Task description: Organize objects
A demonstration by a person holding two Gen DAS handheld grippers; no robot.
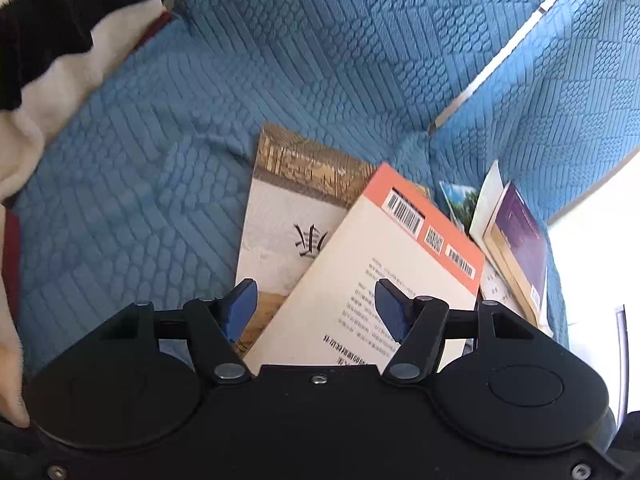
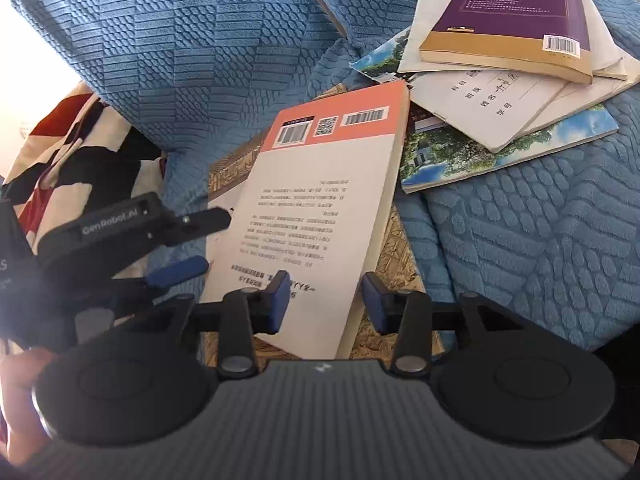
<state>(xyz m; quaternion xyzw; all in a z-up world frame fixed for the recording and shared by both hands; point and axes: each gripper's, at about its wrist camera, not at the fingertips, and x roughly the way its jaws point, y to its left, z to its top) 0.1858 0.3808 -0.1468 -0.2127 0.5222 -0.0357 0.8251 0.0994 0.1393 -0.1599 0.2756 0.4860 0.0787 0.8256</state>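
Two handheld grippers hover over books strewn across a blue quilted sofa cover (image 1: pixel 200 128). The left gripper (image 1: pixel 316 304) has its blue-padded fingers (image 1: pixel 244 304) spread, pinching nothing, above an orange-and-white book (image 1: pixel 360 280) that lies back cover up, barcodes showing. In the right wrist view the left gripper (image 2: pixel 192 240) enters from the left with its fingers just beside the near edge of the same orange-and-white book (image 2: pixel 320 208); whether they touch it cannot be made out.

The right gripper (image 2: pixel 325 302) has its fingers (image 2: pixel 276 300) apart too, straddling the book's lower corner without closing on it. The book's bottom edge is hidden behind both gripper bodies.

It lies tilted across a tan-and-white book (image 1: pixel 288 208), whose cover bears a single dark character; most of that cover is buried, and in the right wrist view only tan slivers of it (image 2: pixel 236 164) show.

Further back sits a loose pile: a purple book (image 2: pixel 516 12) on top of pale booklets (image 2: pixel 492 112), one with handwritten lines, over a landscape-photo magazine (image 2: pixel 480 156). From the left wrist view the pile is squeezed to the frame's right, the purple book (image 1: pixel 520 232) seen edge-on and the magazine mostly covered.

A red, black and white patterned cloth (image 2: pixel 60 148) lies at the cushions' left, partly cut off. A blurred hand (image 2: pixel 20 380) grips the left gripper's body.
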